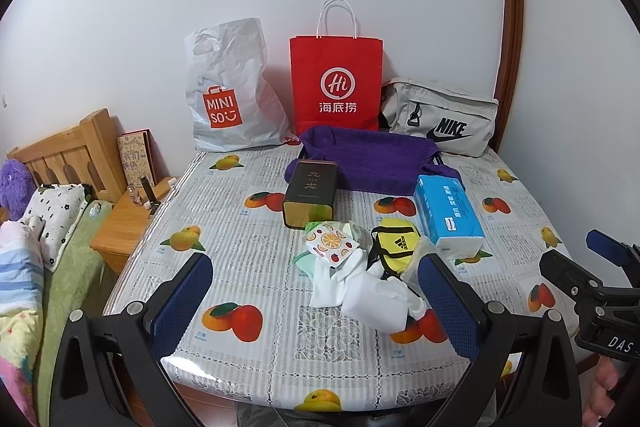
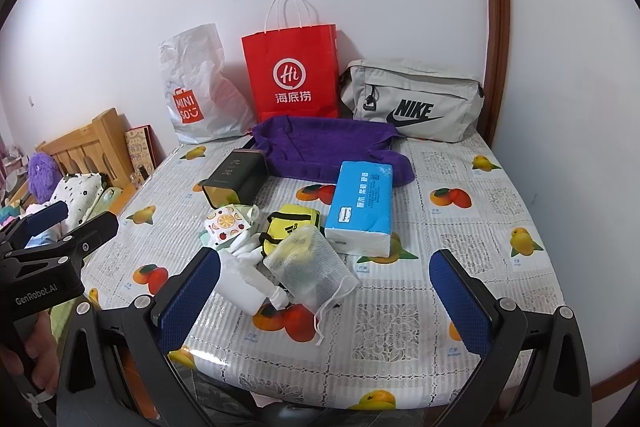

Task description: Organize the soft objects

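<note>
Left hand-held gripper spread wide, white socks between fingers

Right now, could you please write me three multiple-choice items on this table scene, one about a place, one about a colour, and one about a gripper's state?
1. Where does the red paper bag stand?
A. Between the white Miniso bag and the grey Nike bag
B. On the wooden bedside stand
C. On top of the blue tissue pack

2. What colour is the cloth-lined basket behind the dark tin?
A. Green
B. Purple
C. Orange

3. How is the right gripper?
A. Shut on the mesh pouch
B. Shut on the tin
C. Open, holding nothing

Answers:
1. A, since it stands at the wall with the Miniso bag on one side and the Nike bag on the other.
2. B, since its fabric is plainly purple in both views.
3. C, since its blue pads stand wide apart with nothing clamped between them.
</note>
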The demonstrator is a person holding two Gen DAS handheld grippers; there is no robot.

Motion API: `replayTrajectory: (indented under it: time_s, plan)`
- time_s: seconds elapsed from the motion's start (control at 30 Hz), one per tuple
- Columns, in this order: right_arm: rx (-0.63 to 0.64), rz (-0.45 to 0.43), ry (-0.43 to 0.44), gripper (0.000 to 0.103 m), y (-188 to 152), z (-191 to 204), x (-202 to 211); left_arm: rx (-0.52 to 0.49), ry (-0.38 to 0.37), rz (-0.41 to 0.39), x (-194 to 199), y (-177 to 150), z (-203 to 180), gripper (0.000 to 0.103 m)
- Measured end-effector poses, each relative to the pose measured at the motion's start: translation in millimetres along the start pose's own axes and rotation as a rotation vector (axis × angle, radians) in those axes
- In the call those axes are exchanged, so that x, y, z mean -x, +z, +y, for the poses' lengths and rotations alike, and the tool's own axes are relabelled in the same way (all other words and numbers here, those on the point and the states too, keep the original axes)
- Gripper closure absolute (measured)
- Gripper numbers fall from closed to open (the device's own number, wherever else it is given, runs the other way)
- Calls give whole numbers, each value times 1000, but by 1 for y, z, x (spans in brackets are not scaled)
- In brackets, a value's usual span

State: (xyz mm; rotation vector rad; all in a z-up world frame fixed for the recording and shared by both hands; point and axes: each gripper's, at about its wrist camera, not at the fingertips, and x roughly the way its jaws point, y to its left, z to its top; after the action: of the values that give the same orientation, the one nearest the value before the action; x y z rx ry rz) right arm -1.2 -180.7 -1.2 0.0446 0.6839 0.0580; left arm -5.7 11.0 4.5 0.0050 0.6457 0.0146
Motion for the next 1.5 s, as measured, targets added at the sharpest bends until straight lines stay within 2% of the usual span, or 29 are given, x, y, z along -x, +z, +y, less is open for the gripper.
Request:
replayTrajectory:
  time_s: [0.97,1.23,1.5]
  plan:
    - [12,-3,21,0,-2,5,-1,2,-21,8,-4,-8,-1,0]
    - [8,1,25,0,-1,-4,-11,26,-66,36,-24,-8,7,0]
    - [-11,64,39,0,-10,-22,-43,3,-84,87,-64,-25,2,0]
